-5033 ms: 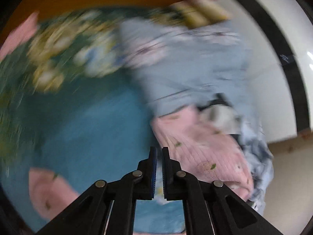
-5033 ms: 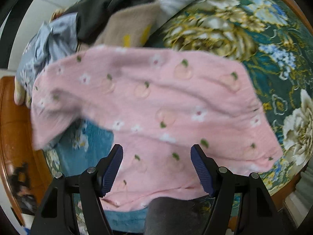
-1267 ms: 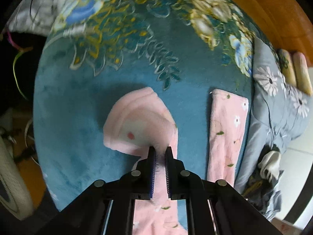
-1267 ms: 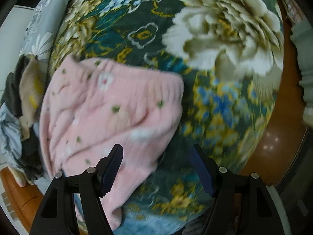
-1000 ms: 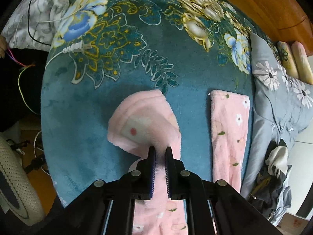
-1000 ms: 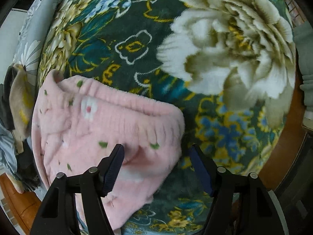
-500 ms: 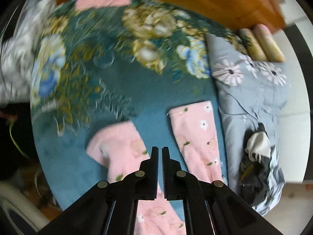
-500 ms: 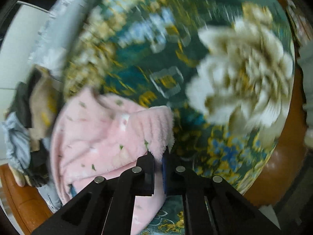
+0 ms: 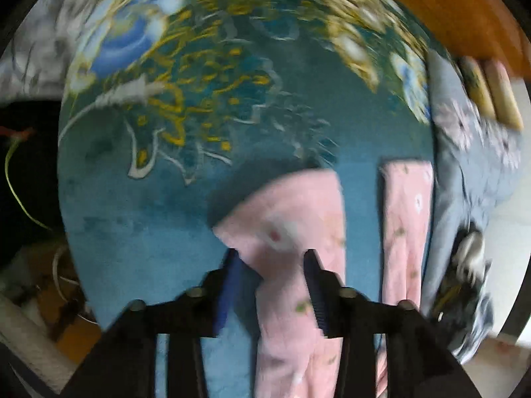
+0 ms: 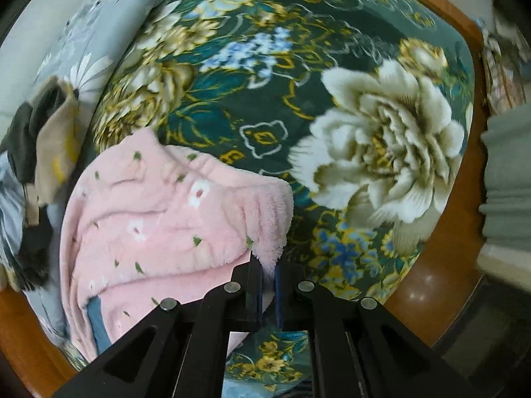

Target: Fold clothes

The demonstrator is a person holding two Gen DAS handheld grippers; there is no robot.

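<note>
Right gripper (image 10: 268,277) jaws together, clamped on the fluffy hem corner of the pink fleece pajama pants (image 10: 166,229), pinched edge lifted into a peak above the blanket. Gripper points down at the bed. Rest of the pants is bunched and wrinkled to the left of the jaws, small flower and leaf print visible. Under it the dark green floral blanket (image 10: 332,99) with a large cream peony to the right. Grey daisy-print bedding (image 10: 83,59) at upper left, with a beige and dark clothes pile (image 10: 43,132) on it at the left edge. Orange wooden bed frame (image 10: 448,248) curves round the right side.

Left gripper (image 9: 272,285) jaws apart, have just been opening; a pink pant leg (image 9: 292,232) lies between the blue pads, not pressed by them as far as the blur lets me see. Leg end is folded over on a slant. Second pant leg (image 9: 405,225) lies flat just to the right, apart from the first, teal blanket showing between. Grey daisy bedding on the right, dark clothes heap (image 9: 464,282) on it at lower right. Left wrist view is motion-blurred.
</note>
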